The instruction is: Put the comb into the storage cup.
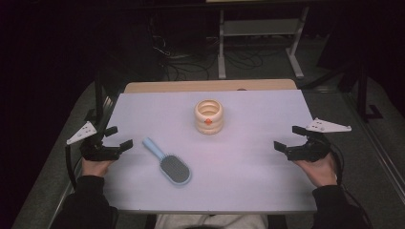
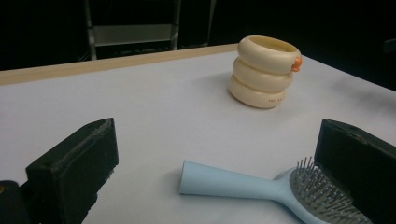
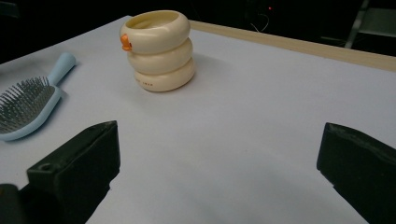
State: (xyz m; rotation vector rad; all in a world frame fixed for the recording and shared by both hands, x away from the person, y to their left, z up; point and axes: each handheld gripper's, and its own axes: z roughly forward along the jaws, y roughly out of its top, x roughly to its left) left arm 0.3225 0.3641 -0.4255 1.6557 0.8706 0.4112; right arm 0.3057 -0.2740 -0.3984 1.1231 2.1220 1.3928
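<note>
Matt blue plastic hairbrush [image 2: 243, 186], glossy cream plastic cup [image 2: 264, 72], smooth matt table [image 1: 248, 157]

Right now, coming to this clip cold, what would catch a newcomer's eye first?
Most striking is the cream ringed holder with a small orange knob, standing upright near the middle of the pale table. Next comes the light blue hairbrush lying bristles up at front left, its handle pointing away from the person. The left gripper and right gripper sit open at the table's side edges, holding nothing.
</note>
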